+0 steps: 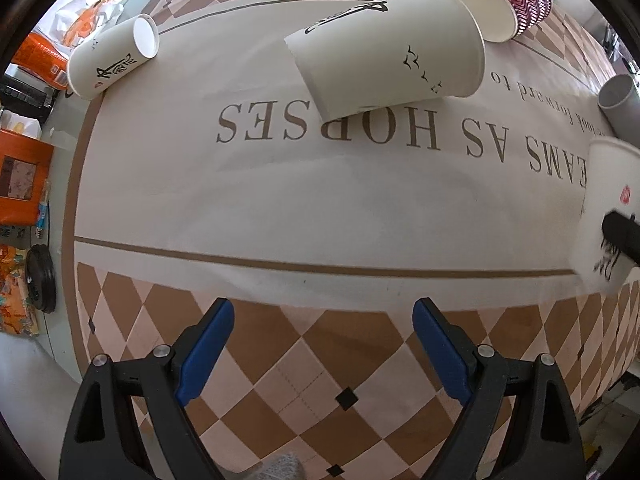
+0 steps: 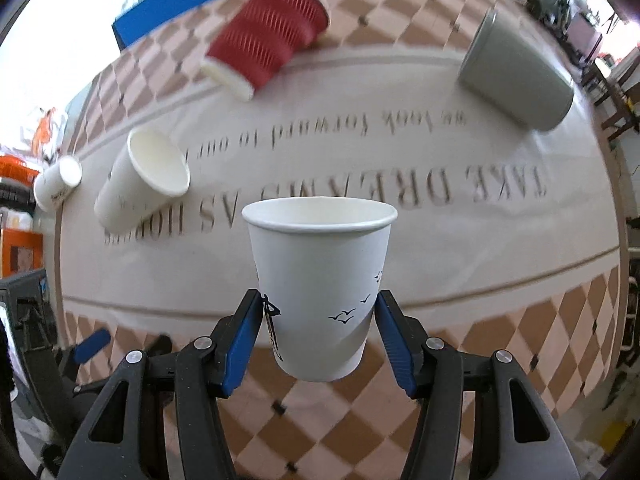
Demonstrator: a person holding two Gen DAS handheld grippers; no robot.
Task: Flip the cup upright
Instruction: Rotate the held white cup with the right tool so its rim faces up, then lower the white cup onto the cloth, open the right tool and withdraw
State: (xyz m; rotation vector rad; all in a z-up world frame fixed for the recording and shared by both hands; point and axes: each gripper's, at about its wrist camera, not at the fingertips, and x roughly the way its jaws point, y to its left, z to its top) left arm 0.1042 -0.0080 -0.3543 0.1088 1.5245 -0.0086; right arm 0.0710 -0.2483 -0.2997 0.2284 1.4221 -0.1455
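Note:
My right gripper [image 2: 320, 312] is shut on a white paper cup [image 2: 320, 280] with black bird marks, holding it mouth-up above the tablecloth; the same cup shows blurred at the right edge of the left wrist view [image 1: 604, 216]. My left gripper [image 1: 324, 320] is open and empty over the checkered border. A large white cup [image 1: 388, 48] lies on its side at the far middle and also shows in the right wrist view [image 2: 140, 184]. A small white cup [image 1: 112, 58] lies on its side at the far left.
A red ribbed cup [image 1: 508, 4] lies on its side at the back, also in the right wrist view [image 2: 268, 36]. A grey cup [image 2: 516, 76] lies on its side at the far right. The tablecloth [image 1: 320, 208] carries printed lettering. Orange boxes [image 1: 24, 176] sit off the left edge.

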